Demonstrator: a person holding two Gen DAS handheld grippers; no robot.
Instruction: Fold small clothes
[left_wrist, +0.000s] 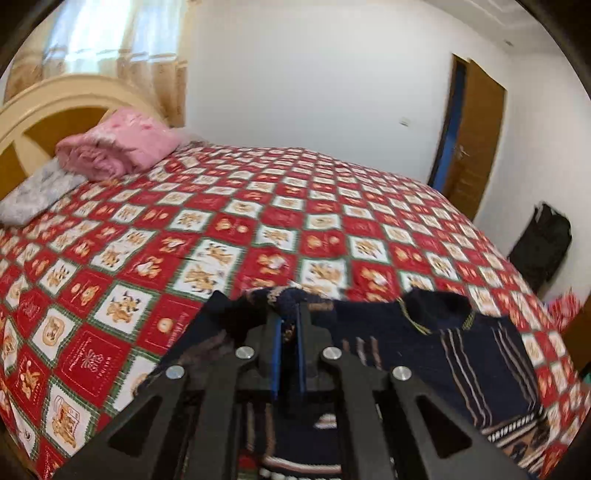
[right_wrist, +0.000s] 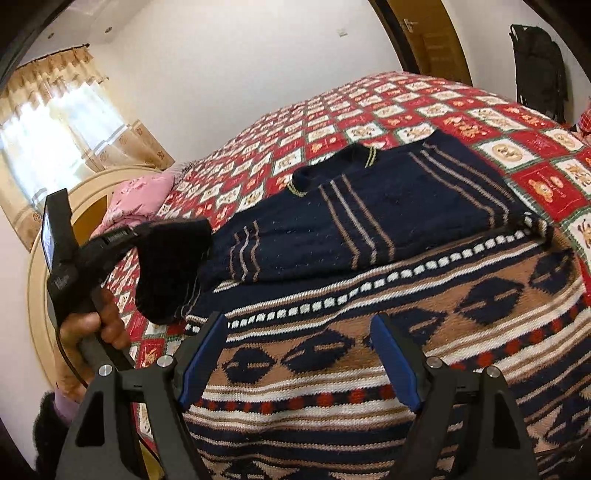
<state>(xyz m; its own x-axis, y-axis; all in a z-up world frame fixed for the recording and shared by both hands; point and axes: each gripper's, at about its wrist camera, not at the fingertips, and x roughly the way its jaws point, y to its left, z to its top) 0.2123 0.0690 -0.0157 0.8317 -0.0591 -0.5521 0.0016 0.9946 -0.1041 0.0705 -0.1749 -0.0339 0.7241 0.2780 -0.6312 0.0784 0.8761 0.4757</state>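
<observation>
A navy knitted sweater with tan stripes and a brown, white and red patterned band lies spread on the bed. In the left wrist view the sweater is at the lower right. My left gripper is shut on the sweater's dark sleeve, which is lifted off the cover. In the right wrist view a hand holds that left gripper at the left, and the sleeve hangs from it. My right gripper stands open just above the patterned band, with nothing pressed between its blue pads.
The bed has a red and white checked cover. A folded pink blanket and a grey pillow lie by the curved headboard. A brown door and a black bag stand beyond the bed's far side.
</observation>
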